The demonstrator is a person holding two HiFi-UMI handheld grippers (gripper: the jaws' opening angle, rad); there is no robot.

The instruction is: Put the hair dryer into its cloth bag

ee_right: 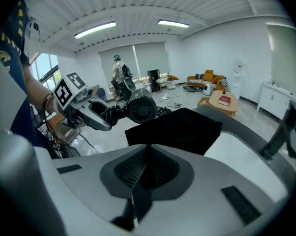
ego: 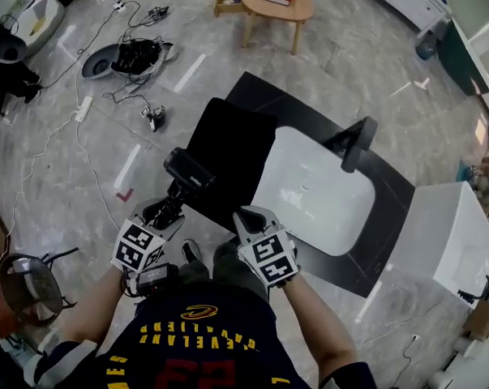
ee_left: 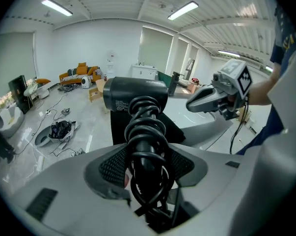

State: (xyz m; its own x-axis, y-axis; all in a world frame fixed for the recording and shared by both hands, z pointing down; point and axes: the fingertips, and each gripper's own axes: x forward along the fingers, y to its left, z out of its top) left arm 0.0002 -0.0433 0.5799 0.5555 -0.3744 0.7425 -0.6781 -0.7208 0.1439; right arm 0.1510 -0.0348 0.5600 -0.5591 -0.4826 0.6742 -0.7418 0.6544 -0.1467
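Left gripper view: the left gripper (ee_left: 148, 157) is seen clamped on the cord-wrapped handle of the hair dryer (ee_left: 138, 95), the barrel standing clear above the jaws and pointing away. In the right gripper view the right gripper (ee_right: 148, 149) is shown with its jaws drawn together; a dark strip is seen at the pads, but a hold on anything cannot be confirmed.

The cloth bag (ego: 228, 154) is found lying flat on the dark counter (ego: 383, 186), just left of the white sink (ego: 313, 191). The dryer is held in the air off the bag's near left corner, apart from it — not yet over the cloth. The right gripper is placed just beside the bag's near edge.

The step in hand is judged to be the approach. Nothing has been bagged. The next move is judged to require the bag's mouth to be found and lifted by the right gripper, so that the dryer can be fed in barrel first.
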